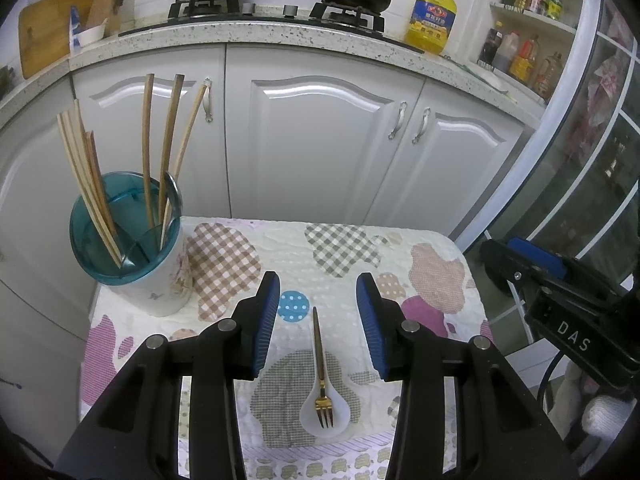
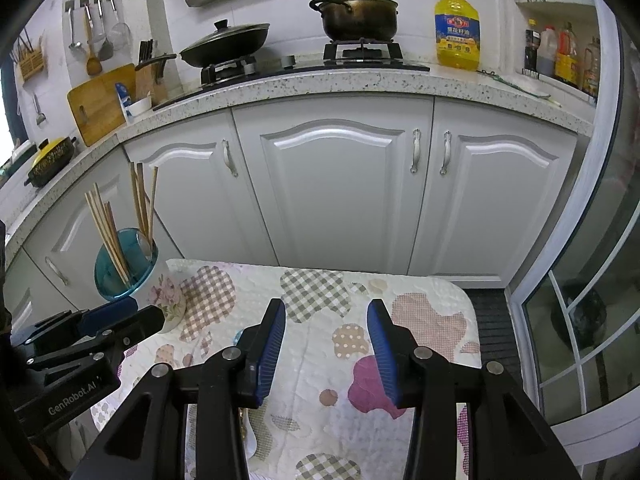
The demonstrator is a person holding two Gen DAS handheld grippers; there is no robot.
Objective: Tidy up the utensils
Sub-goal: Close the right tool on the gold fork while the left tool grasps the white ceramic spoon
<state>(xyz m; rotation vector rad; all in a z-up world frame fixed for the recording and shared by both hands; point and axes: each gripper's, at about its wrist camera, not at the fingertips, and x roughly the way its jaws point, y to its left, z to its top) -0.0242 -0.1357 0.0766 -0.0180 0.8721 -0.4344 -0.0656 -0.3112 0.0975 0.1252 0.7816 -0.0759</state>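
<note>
A slim fork [image 1: 319, 360] with a dark handle and gold tines lies on the quilted cloth [image 1: 344, 248], its tines resting in the bowl of a white spoon [image 1: 340, 420]. My left gripper [image 1: 317, 280] hovers over it, open, with the fork's handle in the gap and neither blue pad touching it. At the left stands a teal-rimmed utensil holder [image 1: 120, 240] with several wooden chopsticks [image 1: 148, 140]. My right gripper [image 2: 327, 306] is open over bare cloth, holding nothing. It also shows at the edge as the right gripper [image 1: 560, 292]. The holder [image 2: 120, 268] and left gripper [image 2: 100, 332] show at the left.
The cloth-covered table [image 2: 448, 300] ends in front of white cabinet doors [image 2: 332, 192]. Behind is a speckled counter [image 1: 280, 36] with a stove, a pan, a pot and a yellow oil bottle [image 2: 458, 28]. A glass door [image 2: 592, 320] stands on the right.
</note>
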